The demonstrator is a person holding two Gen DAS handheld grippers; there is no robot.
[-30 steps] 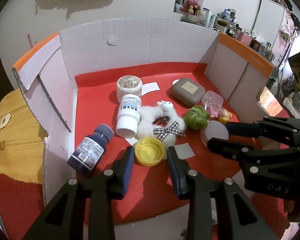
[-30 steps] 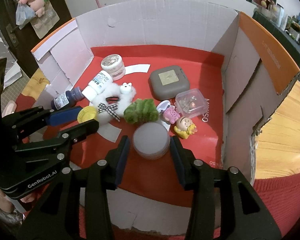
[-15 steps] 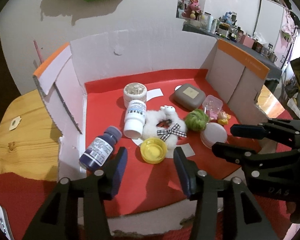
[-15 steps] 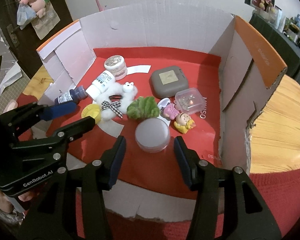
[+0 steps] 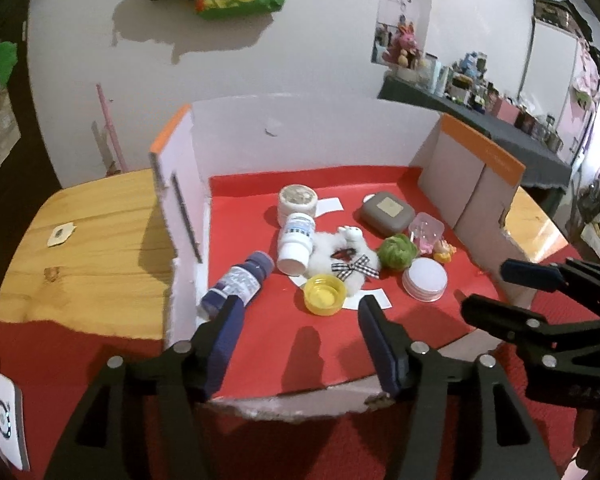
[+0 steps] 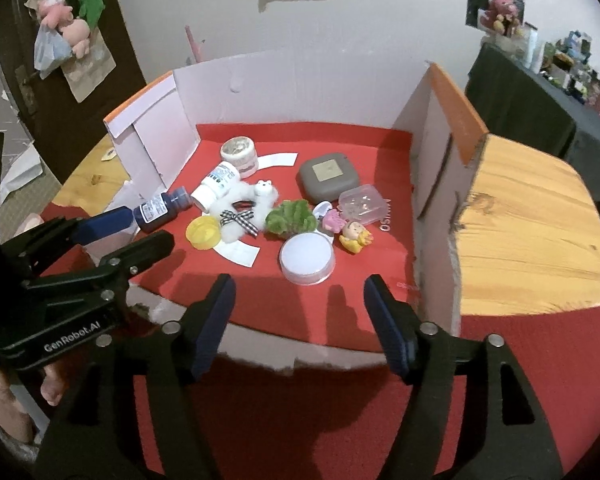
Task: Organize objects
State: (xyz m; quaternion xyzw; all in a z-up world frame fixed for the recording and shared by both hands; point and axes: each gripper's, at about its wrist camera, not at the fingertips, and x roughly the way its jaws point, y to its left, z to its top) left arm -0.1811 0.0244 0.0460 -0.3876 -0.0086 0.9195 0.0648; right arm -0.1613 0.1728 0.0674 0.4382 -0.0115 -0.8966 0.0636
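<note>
**Inspector:** Starting at the left of the tray (image 6: 428,184): a dark blue bottle (image 6: 162,208) lies on its side hard against the left cardboard wall, cap toward the middle. Just right of it a white pill bottle (image 6: 216,186) also lies flat, its base close to a round cream jar (image 6: 239,154) that stands upright behind it.

**Clerk:** And the centre?

**Inspector:** A white plush toy (image 6: 252,208) with a checked bow sprawls there, the pill bottle resting against it. A yellow cap (image 6: 203,232) sits open side up at its near edge, over a slip of white paper (image 6: 240,252). A green fuzzy ball (image 6: 292,218) touches the plush on its right.

**Clerk:** Further right?

**Inspector:** A white round lid (image 6: 307,258) lies flat nearest the front. Behind it are two small figures, pink (image 6: 334,220) and yellow (image 6: 354,235), then a clear plastic box (image 6: 360,204) and a grey square case (image 6: 328,178) toward the back.

**Clerk:** The grippers?

**Inspector:** Neither holds anything. The left gripper (image 5: 296,338) hangs over the front edge with its jaws apart, having just been opening, the yellow cap ahead of the gap and nothing between the pads. The right gripper (image 6: 298,312) likewise has just opened, jaws apart, the white lid lying ahead and clear of both fingers.

**Clerk:** Your reading?

**Inspector:** The items sit loose and jumbled, so in my judgement sorting is unfinished; both tools appear placed clear of the pile, free to choose a piece.
</note>
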